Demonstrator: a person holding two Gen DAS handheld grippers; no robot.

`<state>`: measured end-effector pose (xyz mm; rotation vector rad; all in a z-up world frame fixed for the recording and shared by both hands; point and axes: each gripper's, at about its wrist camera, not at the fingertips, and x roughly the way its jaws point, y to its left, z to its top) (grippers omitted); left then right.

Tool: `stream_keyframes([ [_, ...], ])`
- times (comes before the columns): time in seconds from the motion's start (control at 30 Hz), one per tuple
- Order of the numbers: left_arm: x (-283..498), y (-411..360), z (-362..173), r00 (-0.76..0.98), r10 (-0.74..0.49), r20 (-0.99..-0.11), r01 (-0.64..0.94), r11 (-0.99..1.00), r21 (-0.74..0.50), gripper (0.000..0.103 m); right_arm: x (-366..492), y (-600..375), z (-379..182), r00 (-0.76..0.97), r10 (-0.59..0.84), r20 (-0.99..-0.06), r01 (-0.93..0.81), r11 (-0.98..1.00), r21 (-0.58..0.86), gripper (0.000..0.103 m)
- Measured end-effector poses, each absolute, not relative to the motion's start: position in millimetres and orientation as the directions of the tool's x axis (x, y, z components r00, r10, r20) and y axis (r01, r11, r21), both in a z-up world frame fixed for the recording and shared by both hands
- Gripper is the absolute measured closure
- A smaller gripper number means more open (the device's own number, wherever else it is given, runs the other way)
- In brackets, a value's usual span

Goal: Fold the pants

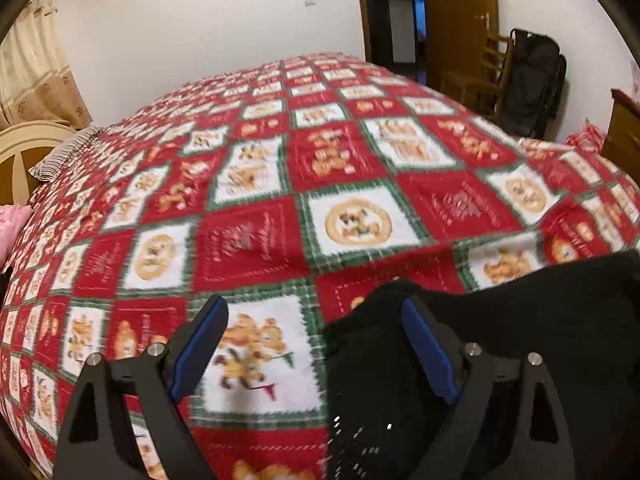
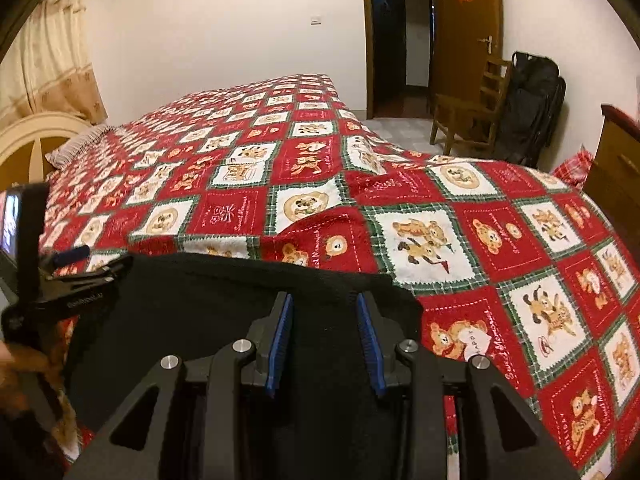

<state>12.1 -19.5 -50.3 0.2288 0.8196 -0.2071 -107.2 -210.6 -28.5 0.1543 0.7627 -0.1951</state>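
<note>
Mid-fold on the black knit pants (image 2: 208, 300) over the red teddy-bear patchwork bedspread (image 2: 500, 216). Left gripper (image 1: 312, 344) spread wide, empty; right gripper (image 2: 324, 336) half-spread, nothing visibly pinched. Next: grab an edge and fold over.

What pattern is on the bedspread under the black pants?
Red and white squares with green plaid borders and cartoon bears on the bedspread, clearest in the right wrist view.

At the bottom of the frame the left gripper (image 1: 316, 354) stood wide apart over the red patterned bedspread (image 1: 256, 236), its right pad against the edge of the black pants (image 1: 540, 320) lying at lower right.
</note>
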Motion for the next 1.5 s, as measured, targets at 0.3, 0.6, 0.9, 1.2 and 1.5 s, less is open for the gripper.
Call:
stream_keyframes([
  [0.3, 5.1, 6.0, -23.7, 0.634, -0.160, -0.756, 0.272, 0.962, 0.025, 0.012, -163.5, -207.0, 2.3, 0.743, -0.136, -0.655, 0.229, 0.972, 0.058, 0.068],
  [0.6, -24.2, -4.3, -62.0, 0.562, -0.192, -0.804, 0.336, 0.942, 0.010, 0.011, -192.2, -218.8, -29.4, 0.708, -0.118, -0.696, 0.292, 0.947, 0.136, 0.064],
  [0.9, -22.7, 21.4, -35.0, 0.566, -0.211, -0.797, 0.321, 0.947, -0.023, 0.008, -203.2, -224.0, -3.5, 0.788, -0.084, -0.610, 0.311, 0.909, 0.277, 0.028],
  [1.2, -19.2, 6.6, -61.6, 0.440, -0.297, -0.847, 0.316, 0.935, -0.163, 0.003, -178.3, -223.8, -36.6, 0.718, -0.043, -0.695, 0.329, 0.901, 0.284, 0.028],
  [1.5, -27.7, 4.0, -64.2, 0.464, -0.266, -0.845, 0.280, 0.949, -0.145, 0.002, -181.1, -221.1, -48.6, 0.725, -0.039, -0.688, 0.325, 0.900, 0.291, 0.028],
])
